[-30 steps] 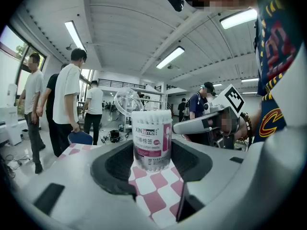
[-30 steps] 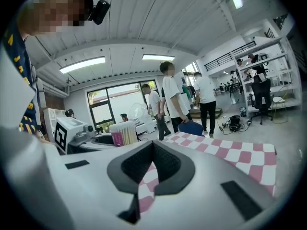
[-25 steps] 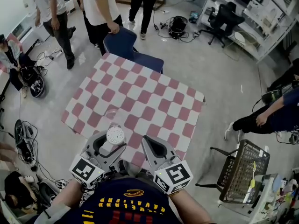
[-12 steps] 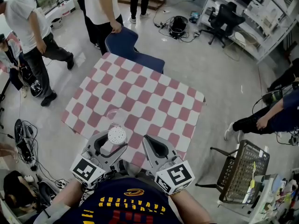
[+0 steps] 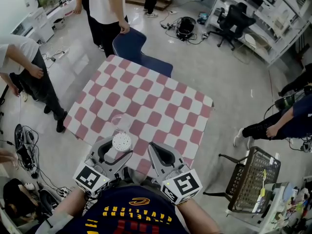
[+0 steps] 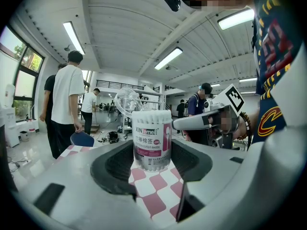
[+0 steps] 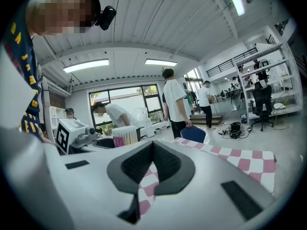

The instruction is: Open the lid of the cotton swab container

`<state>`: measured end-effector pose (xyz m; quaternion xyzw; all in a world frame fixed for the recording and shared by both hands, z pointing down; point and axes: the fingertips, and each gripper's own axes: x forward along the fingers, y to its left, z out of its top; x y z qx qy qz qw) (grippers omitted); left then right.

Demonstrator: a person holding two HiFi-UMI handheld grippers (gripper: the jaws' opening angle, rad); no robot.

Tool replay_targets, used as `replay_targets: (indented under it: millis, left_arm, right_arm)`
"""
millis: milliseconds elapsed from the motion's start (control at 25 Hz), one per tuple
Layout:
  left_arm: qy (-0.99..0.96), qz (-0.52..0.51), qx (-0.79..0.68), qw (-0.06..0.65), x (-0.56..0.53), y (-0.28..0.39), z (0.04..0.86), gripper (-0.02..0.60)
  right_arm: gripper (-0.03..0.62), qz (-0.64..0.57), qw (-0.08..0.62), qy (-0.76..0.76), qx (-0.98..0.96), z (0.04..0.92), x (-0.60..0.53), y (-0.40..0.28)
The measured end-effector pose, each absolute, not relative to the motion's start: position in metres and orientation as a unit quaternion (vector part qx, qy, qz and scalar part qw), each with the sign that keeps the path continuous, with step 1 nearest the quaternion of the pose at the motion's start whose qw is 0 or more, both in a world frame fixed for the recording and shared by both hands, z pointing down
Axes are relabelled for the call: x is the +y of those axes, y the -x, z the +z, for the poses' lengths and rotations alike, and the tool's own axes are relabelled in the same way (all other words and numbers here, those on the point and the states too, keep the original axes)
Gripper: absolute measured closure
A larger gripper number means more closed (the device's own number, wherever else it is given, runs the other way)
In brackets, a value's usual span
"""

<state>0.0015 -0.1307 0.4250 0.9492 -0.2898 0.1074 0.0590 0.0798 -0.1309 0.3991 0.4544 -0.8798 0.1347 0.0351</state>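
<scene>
The left gripper [image 5: 117, 149] has its fingers clamped on the cotton swab container [image 6: 151, 138] at the worktop's [image 5: 156, 96] near edge. The right gripper [image 7: 152, 150] has its fingers together, empty. The clear lid [image 6: 125, 99] seems already tipped back, so hold steady.

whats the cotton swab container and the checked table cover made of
Cotton swab container: clear, glossy plastic by the look of it; the swabs show through its wall. Checked table cover: pink and white, matte; cloth or vinyl, can't tell.
</scene>
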Motion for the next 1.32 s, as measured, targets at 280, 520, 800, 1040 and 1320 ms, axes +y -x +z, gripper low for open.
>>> replay_targets:
  millis: [280,520,800,1040,1320]
  left_arm:
    - [-0.952,0.096,-0.286,0.053,-0.1319,-0.0029,0.4224,0.336]
    - [-0.952,0.095,-0.286,0.052,-0.1304,-0.003,0.4234,0.337]
    - [-0.952,0.089,-0.286,0.055,-0.1252,-0.0022,0.4266,0.337]
    - [-0.952,0.096,-0.285,0.051,-0.1275,-0.0042,0.4224,0.337]
    - [-0.954,0.081,-0.284,0.056,-0.1226,-0.0015,0.4307,0.337]
  right_arm:
    - [0.583,0.13,0.033,-0.458,-0.879,0.3956,-0.1348,-0.0822]
    - [0.583,0.129,0.035,-0.455,-0.88,0.3964,-0.1331,-0.0811]
    - [0.583,0.13,0.033,-0.454,-0.881,0.3962,-0.1284,-0.0805]
    - [0.583,0.131,0.032,-0.456,-0.88,0.3973,-0.1296,-0.0819]
    - [0.583,0.131,0.034,-0.457,-0.879,0.3964,-0.126,-0.0812]
